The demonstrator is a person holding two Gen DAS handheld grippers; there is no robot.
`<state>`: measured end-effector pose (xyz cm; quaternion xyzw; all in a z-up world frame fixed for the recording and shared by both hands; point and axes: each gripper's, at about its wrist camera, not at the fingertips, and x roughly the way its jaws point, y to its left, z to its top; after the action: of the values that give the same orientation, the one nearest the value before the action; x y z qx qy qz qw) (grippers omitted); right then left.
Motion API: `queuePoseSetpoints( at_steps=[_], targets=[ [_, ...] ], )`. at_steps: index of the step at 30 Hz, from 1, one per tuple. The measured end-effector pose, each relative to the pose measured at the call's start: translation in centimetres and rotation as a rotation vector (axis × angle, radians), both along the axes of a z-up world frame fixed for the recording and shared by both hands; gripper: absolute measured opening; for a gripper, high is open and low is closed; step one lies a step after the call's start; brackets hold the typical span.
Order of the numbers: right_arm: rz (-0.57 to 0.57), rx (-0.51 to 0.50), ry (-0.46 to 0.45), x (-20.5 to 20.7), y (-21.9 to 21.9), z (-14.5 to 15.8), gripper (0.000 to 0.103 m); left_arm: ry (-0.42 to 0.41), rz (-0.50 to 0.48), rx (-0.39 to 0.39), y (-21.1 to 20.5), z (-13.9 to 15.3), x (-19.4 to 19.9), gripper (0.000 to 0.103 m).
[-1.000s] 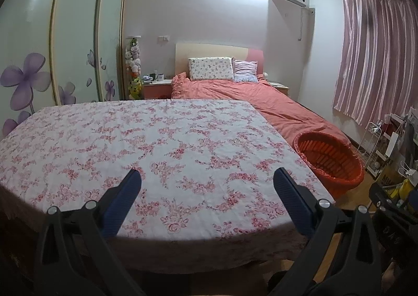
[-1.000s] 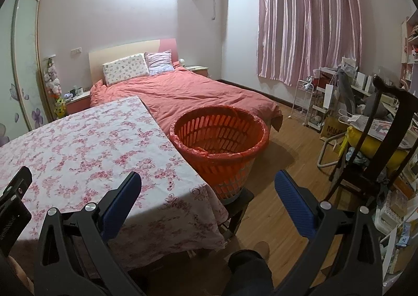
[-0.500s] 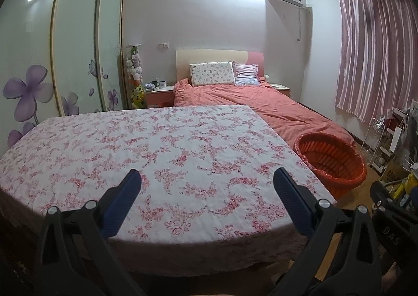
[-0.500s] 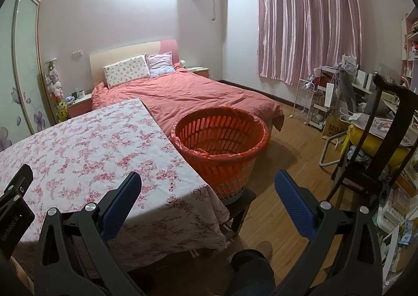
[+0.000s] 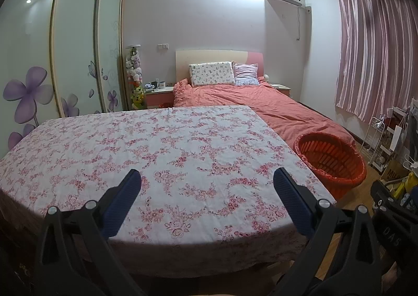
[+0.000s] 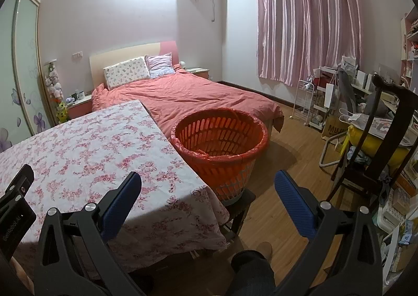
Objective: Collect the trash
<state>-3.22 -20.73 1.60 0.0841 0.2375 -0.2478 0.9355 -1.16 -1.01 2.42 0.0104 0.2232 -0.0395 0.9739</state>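
An orange slatted basket [image 6: 222,144] lined with an orange bag stands on a low dark stool at the right end of the table; in the left wrist view the basket [image 5: 330,163] is at the right. The table [image 5: 162,144] wears a white cloth with pink flowers and nothing lies on it. My left gripper [image 5: 206,186] hovers open over the table's near edge. My right gripper [image 6: 207,189] is open over the table's right corner, just in front of the basket. Both hold nothing. No trash shows in either view.
A bed [image 6: 188,95] with a salmon cover lies behind the table and basket. A sliding wardrobe [image 5: 65,55] lines the left wall. A dark chair [image 6: 376,144], a white trolley [image 6: 305,100] and clutter fill the right side. A person's leg and shoe [image 6: 261,256] show below.
Both views have tilted up slightly, so the table and basket sit lower in frame. Both grippers stay open and empty.
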Motion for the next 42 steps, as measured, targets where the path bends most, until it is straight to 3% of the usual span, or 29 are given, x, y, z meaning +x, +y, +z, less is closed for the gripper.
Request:
queuePoseSetpoints(
  at_steps=[42],
  targets=[
    [-0.001, -0.003, -0.001, -0.07, -0.13, -0.02, 0.101, 0.019, -0.002, -0.003, 0.17, -0.47, 0.32, 0.099]
  ],
)
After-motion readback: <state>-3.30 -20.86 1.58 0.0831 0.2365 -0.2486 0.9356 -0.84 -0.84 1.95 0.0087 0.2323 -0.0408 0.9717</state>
